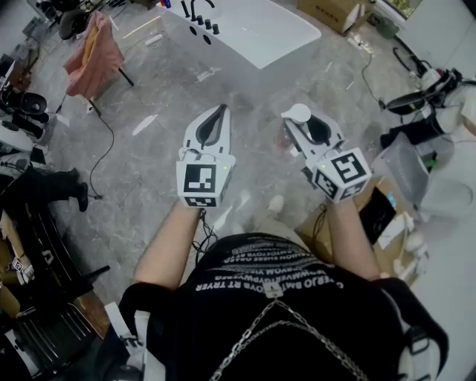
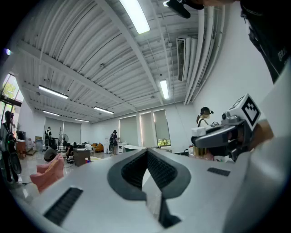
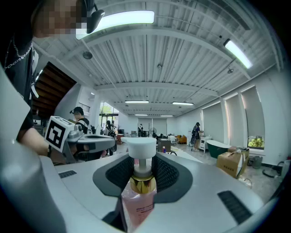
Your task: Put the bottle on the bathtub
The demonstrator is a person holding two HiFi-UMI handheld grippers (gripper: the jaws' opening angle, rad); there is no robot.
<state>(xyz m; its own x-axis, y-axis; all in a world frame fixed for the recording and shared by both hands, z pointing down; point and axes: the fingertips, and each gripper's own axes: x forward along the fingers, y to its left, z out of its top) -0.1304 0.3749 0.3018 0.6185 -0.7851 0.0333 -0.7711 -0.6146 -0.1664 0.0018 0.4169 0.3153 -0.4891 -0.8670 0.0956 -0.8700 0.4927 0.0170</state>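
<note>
In the head view we look steeply down on a pale grey mottled stone floor (image 1: pixel 149 149) that fills most of the frame. At the top centre lies a long white glossy bathtub (image 1: pixel 260 33), with a row of black metal taps (image 1: pixel 202 21) at its left end. At the bottom centre we see the person's black shirt (image 1: pixel 275 320) with white print, and both bare forearms reach up the frame. In the upper left a salmon-pink cloth (image 1: pixel 93 48) hangs over a stand. A brown cardboard box (image 1: pixel 335 11) sits at the top right edge.

In mid-frame the two grippers are side by side and do not touch. The white left gripper (image 1: pixel 220 111), left of centre, carries a cube with black square markers at its near end. In the left gripper view its fingers are together with the tips touching, and nothing lies between the dark ribbed pads (image 2: pixel 132 170).

The white right gripper (image 1: pixel 301 125), right of centre, is clamped on a clear pink plastic pump bottle (image 1: pixel 286 138). In the right gripper view the bottle (image 3: pixel 137 202) stands upright at the centre. Its gold collar and white neck are pinched between the dark pads (image 3: pixel 166 173), and its white pump head rises above them. The bottle is held over the floor, well apart from the bathtub at the top of the head view.
</note>
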